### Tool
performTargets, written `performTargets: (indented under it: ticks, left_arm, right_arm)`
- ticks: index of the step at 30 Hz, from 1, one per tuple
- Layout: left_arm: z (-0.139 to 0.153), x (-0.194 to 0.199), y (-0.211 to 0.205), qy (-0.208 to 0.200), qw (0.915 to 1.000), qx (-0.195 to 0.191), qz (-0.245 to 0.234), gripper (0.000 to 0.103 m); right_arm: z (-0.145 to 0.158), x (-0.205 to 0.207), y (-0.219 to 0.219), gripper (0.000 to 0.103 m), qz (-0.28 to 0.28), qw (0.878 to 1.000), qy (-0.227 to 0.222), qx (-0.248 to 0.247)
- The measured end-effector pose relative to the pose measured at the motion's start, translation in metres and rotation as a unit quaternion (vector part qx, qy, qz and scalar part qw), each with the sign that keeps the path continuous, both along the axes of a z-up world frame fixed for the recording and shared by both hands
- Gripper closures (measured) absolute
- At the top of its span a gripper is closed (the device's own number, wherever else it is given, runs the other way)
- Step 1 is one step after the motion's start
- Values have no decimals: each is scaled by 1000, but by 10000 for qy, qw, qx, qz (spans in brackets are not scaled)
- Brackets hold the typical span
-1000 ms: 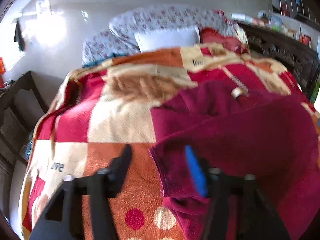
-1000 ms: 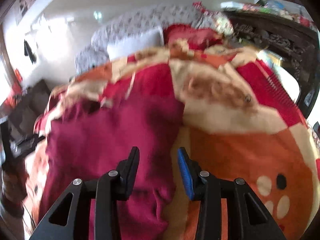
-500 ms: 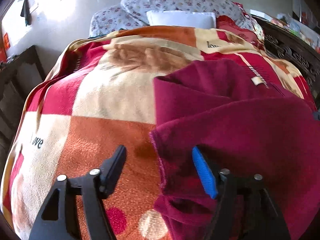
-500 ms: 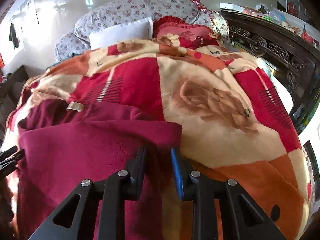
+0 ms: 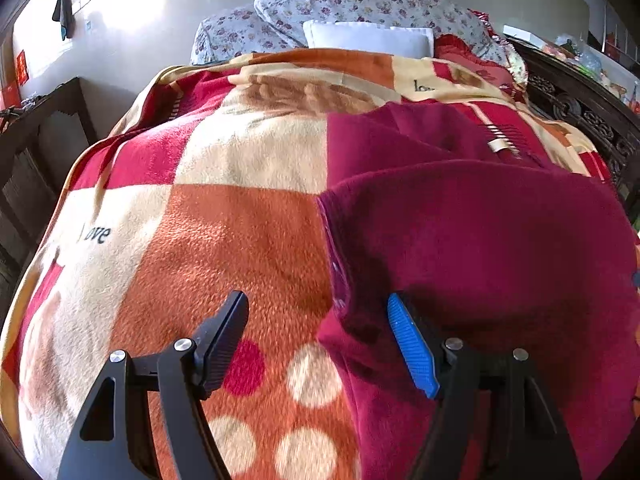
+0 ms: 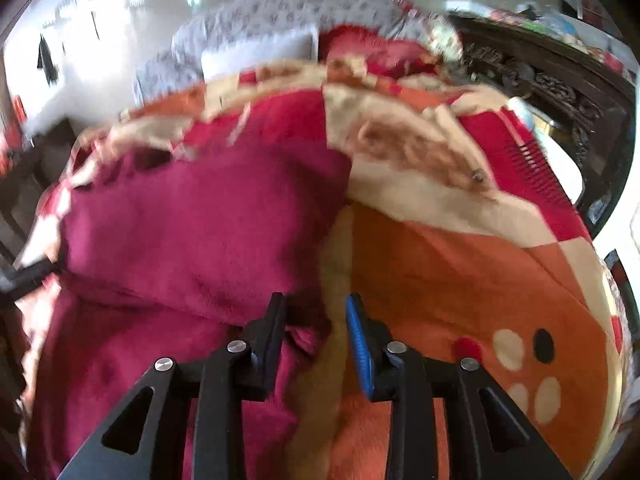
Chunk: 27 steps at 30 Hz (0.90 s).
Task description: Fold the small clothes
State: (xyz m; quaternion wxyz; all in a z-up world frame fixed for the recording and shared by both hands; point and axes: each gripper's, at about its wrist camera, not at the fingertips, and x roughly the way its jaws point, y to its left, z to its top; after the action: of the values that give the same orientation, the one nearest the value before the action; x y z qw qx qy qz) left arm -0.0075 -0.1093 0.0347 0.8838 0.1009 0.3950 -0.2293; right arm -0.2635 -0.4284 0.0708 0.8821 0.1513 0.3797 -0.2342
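A dark red fleece garment [image 5: 472, 232] lies folded over on a patchwork blanket [image 5: 224, 248] on a bed. My left gripper [image 5: 320, 320] is open wide and straddles the garment's left edge, holding nothing. In the blurred right wrist view the garment [image 6: 192, 232] fills the left half. My right gripper [image 6: 314, 316] is open, with the garment's right edge between the fingers but not pinched. The tip of my left gripper shows at the far left of that view [image 6: 28, 276].
Floral pillows [image 5: 352, 4] and a white pillow [image 5: 368, 38] lie at the head of the bed. A dark carved wooden bedside [image 5: 580, 120] runs along the right. Dark furniture [image 5: 36, 148] stands to the left of the bed.
My right gripper has opened and let go of the garment's edge, and it has pulled back. My left gripper stays open and has shifted slightly. The folded garment now rests on the blanket.
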Motion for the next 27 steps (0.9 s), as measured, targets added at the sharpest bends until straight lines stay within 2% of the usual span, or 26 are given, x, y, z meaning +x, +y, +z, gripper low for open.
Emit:
performTargets:
  ticks: [1,2,3,4,6,7,8,9,11,13,16,18,21,22,23,24,25,27]
  left_arm:
    - [3,-4,2,-32,10000,-9,-20,31]
    - [4,-7,4,-53,10000,-9,-29,31]
    - [5,-11,6,-59,10000,-13,-41,31]
    - [5,-14,6,-39,10000,-24,-58,31]
    - [2,-19,6,42,10000,-42,-60,31]
    - [-1,-22,5,95,9999,-51,-76,31]
    - [-3,-25,4,132,9999,-45,-85,31]
    - [-5,-29,3,178,9998,-13,-95,31]
    - [-8,-38,5,255,9996,45,-134,31]
    - [-11,-50,12,282,9995,29,-170,31]
    - [-22,-62,19,398,9989,163,-210,31]
    - [-25,-69,24,408,9988,169,-190,31]
    - [-22,-80,32,465,9987,147,-157,30]
    - [-22,-84,34,503,9985,145,-150,30]
    - [-22,-87,37,539,9983,146,-151,29]
    - [-22,-92,39,558,9982,157,-160,29]
    - [-22,-97,42,550,9982,181,-160,29]
    - [-22,-105,47,515,9984,199,-152,29]
  right_arm:
    - [4,-10,2,51,-10,9999,-127,34]
    - [4,-15,4,30,22,9998,-194,92]
    - [2,-17,7,23,77,9996,-236,144]
    - [-1,-16,8,20,98,9996,-206,135]
    - [-15,-5,9,21,116,9998,18,139]
    - [-22,2,8,32,147,9996,69,230]
    - [-30,9,5,72,133,9993,109,321]
    - [-33,10,1,81,62,9991,42,415]
    - [-26,-1,-5,84,-83,9976,-313,605]
    - [-20,-7,-5,84,-139,9983,-327,460]
    - [-37,1,-5,84,-200,9989,54,424]
    - [-34,-2,0,83,-252,9992,-1,326]
    - [-18,-20,11,70,-279,9989,-27,366]
    - [-13,-27,18,61,-180,9991,-68,378]
    - [-10,-35,29,46,-6,9992,-52,394]
    - [-9,-43,40,39,139,9991,6,397]
    - [-10,-50,51,35,254,9989,38,384]
    - [-14,-62,66,35,437,9982,112,404]
